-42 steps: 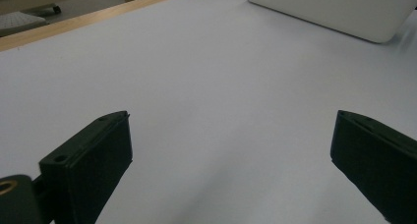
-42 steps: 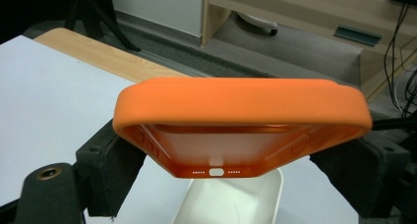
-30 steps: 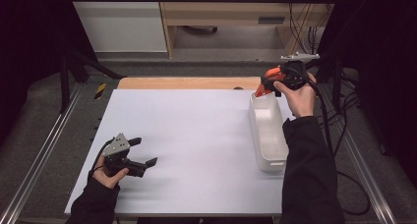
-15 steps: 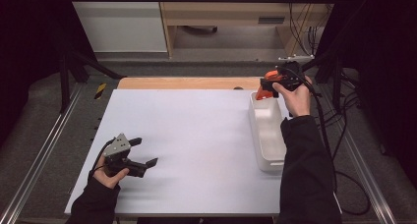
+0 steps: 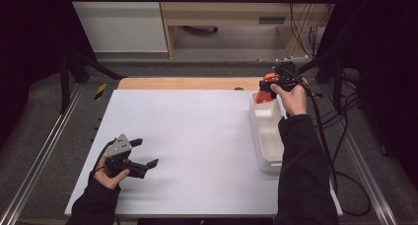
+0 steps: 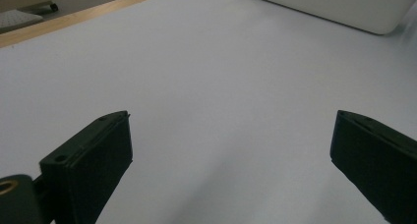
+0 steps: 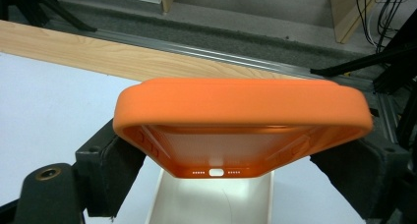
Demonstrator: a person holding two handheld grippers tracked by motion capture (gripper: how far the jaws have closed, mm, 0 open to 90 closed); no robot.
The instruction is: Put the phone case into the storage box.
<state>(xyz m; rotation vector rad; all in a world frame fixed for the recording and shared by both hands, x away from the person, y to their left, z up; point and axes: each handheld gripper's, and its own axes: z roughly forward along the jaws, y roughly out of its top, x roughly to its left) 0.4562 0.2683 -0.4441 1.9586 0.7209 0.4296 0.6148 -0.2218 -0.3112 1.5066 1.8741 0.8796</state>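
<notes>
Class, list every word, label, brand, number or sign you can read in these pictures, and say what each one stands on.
None can be read. The orange phone case, the white tray and the white table bear no legible text or numbers.

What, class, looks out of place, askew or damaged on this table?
Nothing stands out. The right gripper grips an intact orange phone case above the white tray; the left gripper rests open on the white table.

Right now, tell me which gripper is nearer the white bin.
Right. The right gripper holds an orange phone case over the white bin's far end; the left gripper sits open, far across the table.
</notes>
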